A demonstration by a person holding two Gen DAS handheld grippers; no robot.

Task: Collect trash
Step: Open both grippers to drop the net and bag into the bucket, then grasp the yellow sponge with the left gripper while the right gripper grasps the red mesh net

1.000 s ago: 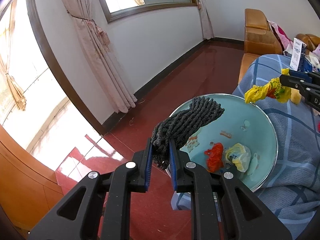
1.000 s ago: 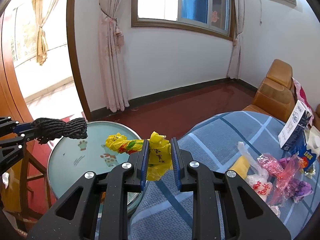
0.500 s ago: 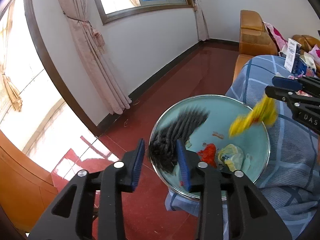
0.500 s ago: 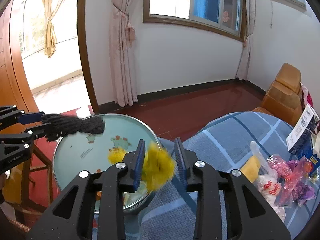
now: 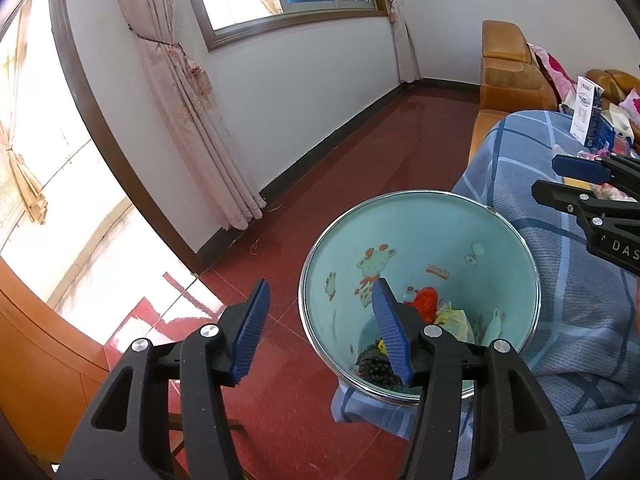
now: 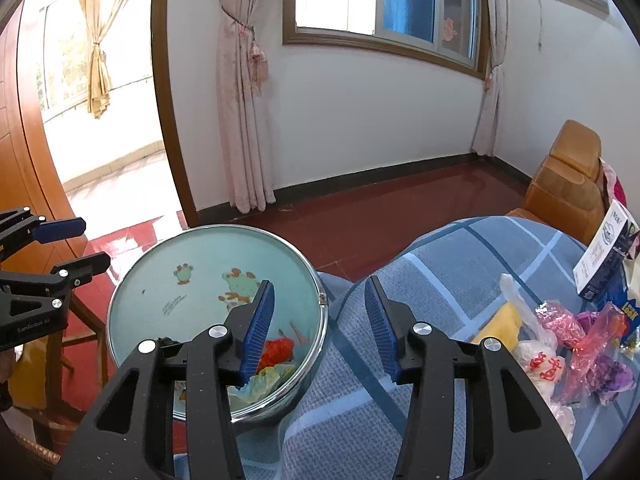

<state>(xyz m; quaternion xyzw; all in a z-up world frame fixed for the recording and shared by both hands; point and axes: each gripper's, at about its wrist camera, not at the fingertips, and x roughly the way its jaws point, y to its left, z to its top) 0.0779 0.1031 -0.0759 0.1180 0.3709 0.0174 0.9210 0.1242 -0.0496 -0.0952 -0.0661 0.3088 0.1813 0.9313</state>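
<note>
A teal bin (image 5: 420,236) with a metal rim and cartoon prints stands beside the blue checked table; it also shows in the right wrist view (image 6: 168,280). Inside it lie a dark knitted bundle (image 5: 374,366), a red wrapper (image 5: 426,308) and a yellow bag (image 5: 454,320). My left gripper (image 5: 320,328) is open and empty above the bin's near rim. My right gripper (image 6: 318,328) is open and empty over the bin's edge and the tablecloth. More trash lies on the table: pink and purple wrappers (image 6: 592,344) and a white bag (image 6: 536,360).
The blue checked tablecloth (image 6: 440,280) covers the table at right. A white and blue carton (image 6: 604,256) stands at its far side. An orange sofa (image 6: 568,188) is behind. Red tiled floor (image 5: 340,172) and curtains (image 5: 192,120) lie beyond the bin.
Both grippers opened. The dark knitted bundle dropped from the left gripper and the yellow bag from the right gripper; both now lie in the bin.
</note>
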